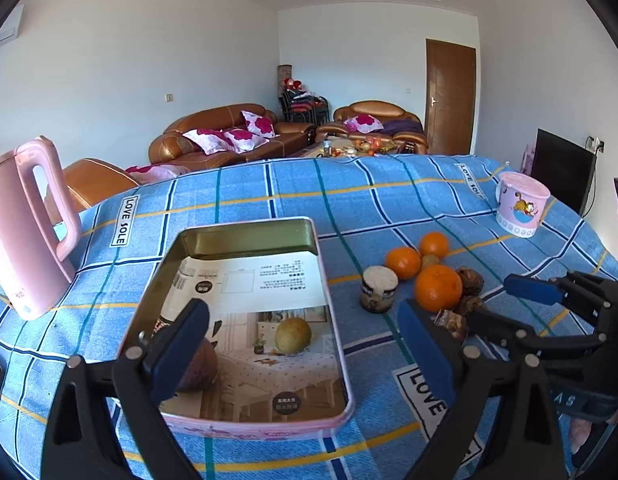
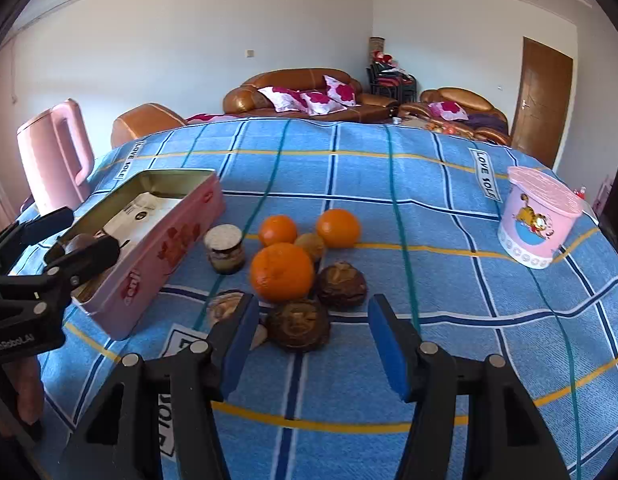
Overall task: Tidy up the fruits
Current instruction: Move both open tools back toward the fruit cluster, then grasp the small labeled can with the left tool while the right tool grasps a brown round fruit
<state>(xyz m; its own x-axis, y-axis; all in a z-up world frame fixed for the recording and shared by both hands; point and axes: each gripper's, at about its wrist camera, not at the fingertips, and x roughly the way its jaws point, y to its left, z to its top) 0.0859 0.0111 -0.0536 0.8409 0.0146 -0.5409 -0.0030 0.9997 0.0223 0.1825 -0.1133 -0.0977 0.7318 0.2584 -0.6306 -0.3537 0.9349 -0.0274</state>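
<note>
Over the tin's (image 1: pixel 245 420) near rim, the left hand-held gripper (image 1: pixel 305 354) gapes — right hand-held gripper (image 2: pixel 309 344) apart, empty.

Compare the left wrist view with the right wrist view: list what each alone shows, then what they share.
Only the left wrist view shows the open pink tin's printed paper lining in full, with a yellow-green round fruit lying on it.

Only the right wrist view shows the tin's red-flowered long side and the two dark brown wrinkled fruits clearly.

Both show three oranges, a small white-lidded jar, the pink kettle, the pink cartoon tub and the blue checked cloth.
</note>
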